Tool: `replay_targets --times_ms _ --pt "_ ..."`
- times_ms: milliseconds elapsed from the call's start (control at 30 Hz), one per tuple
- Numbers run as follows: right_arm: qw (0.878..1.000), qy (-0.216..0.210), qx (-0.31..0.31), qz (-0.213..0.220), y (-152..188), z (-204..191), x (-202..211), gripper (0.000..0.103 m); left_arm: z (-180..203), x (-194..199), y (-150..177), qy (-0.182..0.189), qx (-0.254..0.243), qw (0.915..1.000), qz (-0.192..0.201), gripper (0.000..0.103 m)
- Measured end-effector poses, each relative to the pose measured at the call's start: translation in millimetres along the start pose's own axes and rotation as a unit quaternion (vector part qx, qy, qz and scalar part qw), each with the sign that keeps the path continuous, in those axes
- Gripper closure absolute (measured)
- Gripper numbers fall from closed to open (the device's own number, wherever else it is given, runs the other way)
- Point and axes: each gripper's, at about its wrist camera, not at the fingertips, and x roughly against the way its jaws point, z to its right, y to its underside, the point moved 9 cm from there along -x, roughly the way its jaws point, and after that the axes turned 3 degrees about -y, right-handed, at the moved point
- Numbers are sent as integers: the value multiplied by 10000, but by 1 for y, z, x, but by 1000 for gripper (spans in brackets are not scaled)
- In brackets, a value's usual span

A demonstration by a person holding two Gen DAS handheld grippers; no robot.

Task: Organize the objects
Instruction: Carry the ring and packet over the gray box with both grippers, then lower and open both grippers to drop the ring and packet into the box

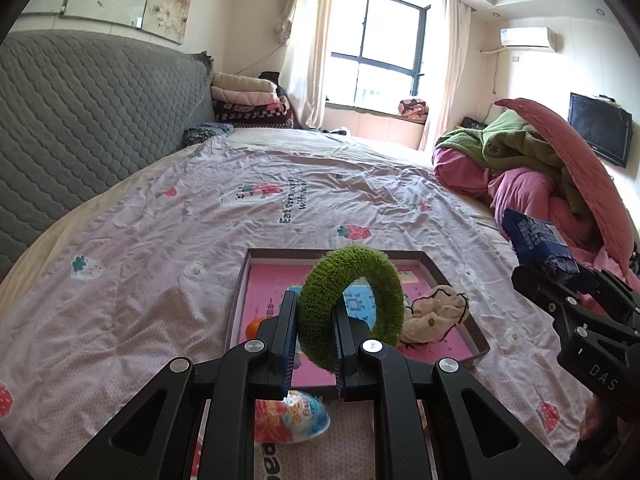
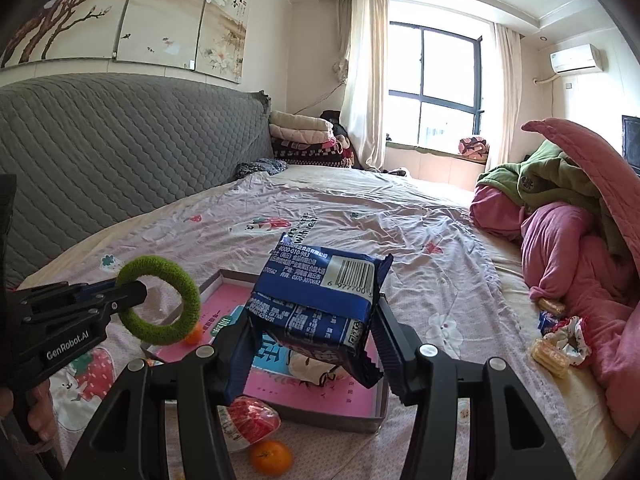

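Your left gripper (image 1: 314, 336) is pinching the green fuzzy ring (image 1: 352, 312) by its near rim, jaws drawn in tight on the loop, the ring standing upright on edge so its hole faces across the bed; your right gripper (image 2: 312, 344) is spread about halfway and clamped on the blue snack packet (image 2: 320, 300), one pad on each short side, the packet's long axis running left to right between the fingers and its barcode face turned up toward you; both loads hang in the air, touching nothing below. The relation that matters is this: the shallow box with the pink floor (image 1: 436, 268) lies straight ahead of and below both tips, the ring over its near left part and the packet over its near middle, so a short lowering seems enough for either; the left hand looks slightly nearer the box's left wall. Just under your grippers, outside the box's near wall, lie a red-and-white wrapped egg (image 2: 248, 420) and an orange (image 2: 271, 456); inside the box sit a second small orange (image 2: 195, 334) and a cream scrunchie (image 1: 432, 316); farther right, by the pink bedding (image 2: 568, 248), loose snacks and a patterned scrunchie (image 2: 570, 340) wait on the sheet.
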Motion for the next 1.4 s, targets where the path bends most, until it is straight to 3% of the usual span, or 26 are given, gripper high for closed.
replay_targets --times_ms 233,633,1400 --pt "9998 -116 -2 -136 4 1 -12 48 4 -21 -2 22 23 9999 -97 88" --pt "9962 -360 51 -796 27 2 -52 48 11 -56 6 26 -30 9995 -302 88" --pt "9836 -323 232 -1757 84 6 -104 48 17 -111 45 178 -36 9959 -885 88"
